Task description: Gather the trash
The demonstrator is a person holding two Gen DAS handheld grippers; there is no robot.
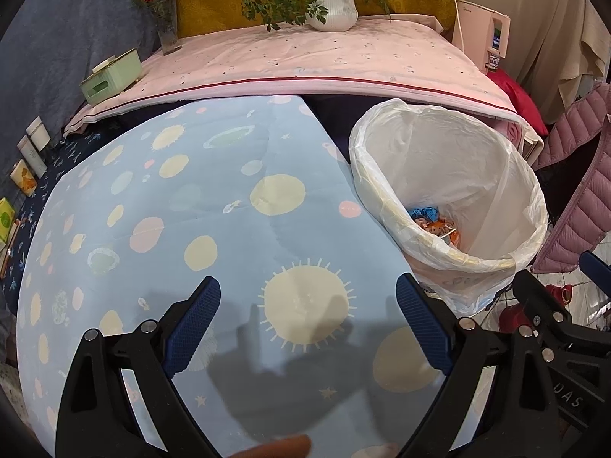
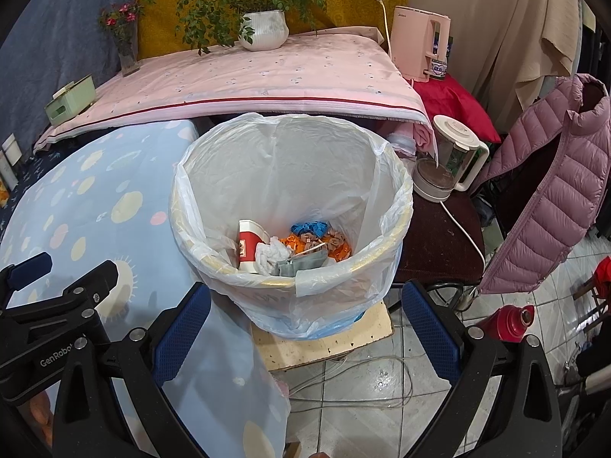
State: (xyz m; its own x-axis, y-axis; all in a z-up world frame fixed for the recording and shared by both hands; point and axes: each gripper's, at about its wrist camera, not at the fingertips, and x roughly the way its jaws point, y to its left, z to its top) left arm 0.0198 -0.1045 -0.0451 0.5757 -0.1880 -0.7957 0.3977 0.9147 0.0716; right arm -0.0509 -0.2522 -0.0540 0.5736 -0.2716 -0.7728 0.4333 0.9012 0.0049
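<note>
While my left gripper [image 1: 307, 328] and right gripper [image 2: 305, 328] both hang spread apart and empty, the lined trash bin [image 2: 385, 252] beside the worktop [image 1: 172, 198] holds a paper cup [image 2: 250, 246], tissue and wrappers; no loose trash shows, so collecting looks finished.

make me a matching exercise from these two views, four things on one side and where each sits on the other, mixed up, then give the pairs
Things:
1. paper cup
2. potted plant
3. electric kettle
4. puffer jacket

Places:
A. on the pink cloth at the back
B. on the dark surface to the right of the bin
C. inside the lined trash bin, among the wrappers
D. at the far right, draped over something hidden beneath it

Pairs: 1-C, 2-A, 3-B, 4-D
</note>
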